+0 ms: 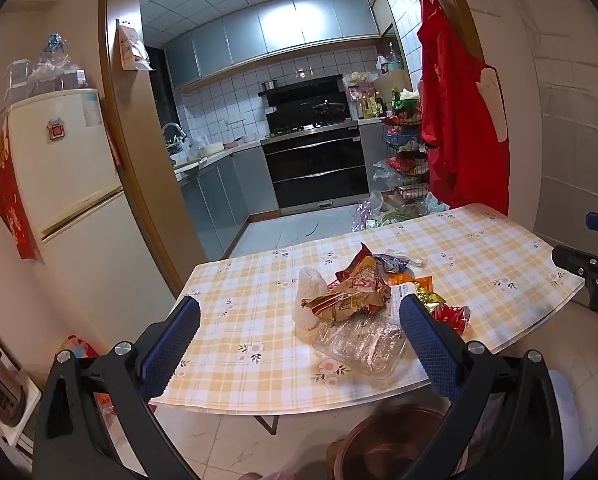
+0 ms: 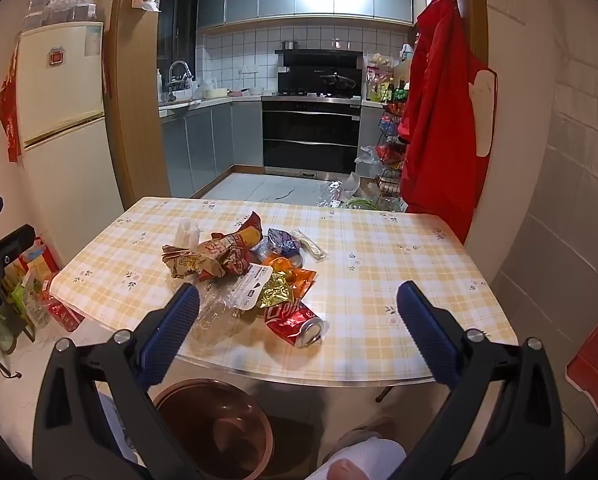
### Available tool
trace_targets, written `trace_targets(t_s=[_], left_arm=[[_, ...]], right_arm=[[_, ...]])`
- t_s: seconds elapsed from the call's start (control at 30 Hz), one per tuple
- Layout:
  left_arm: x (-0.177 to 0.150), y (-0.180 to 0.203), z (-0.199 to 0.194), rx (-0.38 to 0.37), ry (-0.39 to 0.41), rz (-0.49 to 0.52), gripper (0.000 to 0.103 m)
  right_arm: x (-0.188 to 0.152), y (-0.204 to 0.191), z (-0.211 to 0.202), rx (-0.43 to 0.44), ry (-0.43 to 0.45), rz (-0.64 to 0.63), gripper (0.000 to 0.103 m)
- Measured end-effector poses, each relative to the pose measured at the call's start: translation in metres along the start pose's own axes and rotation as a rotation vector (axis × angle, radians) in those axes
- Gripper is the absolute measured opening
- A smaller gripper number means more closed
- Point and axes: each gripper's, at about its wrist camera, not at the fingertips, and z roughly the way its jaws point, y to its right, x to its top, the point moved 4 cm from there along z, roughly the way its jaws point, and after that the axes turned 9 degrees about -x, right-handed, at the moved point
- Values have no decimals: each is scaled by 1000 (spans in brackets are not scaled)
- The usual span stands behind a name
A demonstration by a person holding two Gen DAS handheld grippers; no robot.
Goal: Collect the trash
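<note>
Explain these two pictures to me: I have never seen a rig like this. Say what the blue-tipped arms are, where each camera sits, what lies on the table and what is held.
There is no robot: a person holds a two-finger tool in each hand. Each picture comes from a fisheye camera on one tool, looking along its blue fingers. The left hand-held gripper and the right hand-held gripper are both open and hold nothing. On the checked table lies a trash pile: a crumpled snack wrapper, a crushed red can, a gold wrapper and a clear plastic bottle. A brown bin stands on the floor below the table's near edge.
</note>
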Motion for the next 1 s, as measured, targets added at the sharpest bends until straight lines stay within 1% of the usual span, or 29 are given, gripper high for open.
trace_targets(t_s=[0.47, 0.8, 0.83, 1.0], left_arm=[[0, 0, 0, -2, 10, -10, 98], [11, 2, -5, -3, 11, -6, 98], [11, 2, -5, -3, 12, -6, 98], [12, 1, -5, -2, 15, -7, 98]], right_arm=[[2, 0, -4, -5, 12, -5, 97], [-2, -5, -6, -6, 12, -9, 97], [4, -1, -5, -8, 14, -9, 97], [6, 2, -4, -4, 13, -7, 97]])
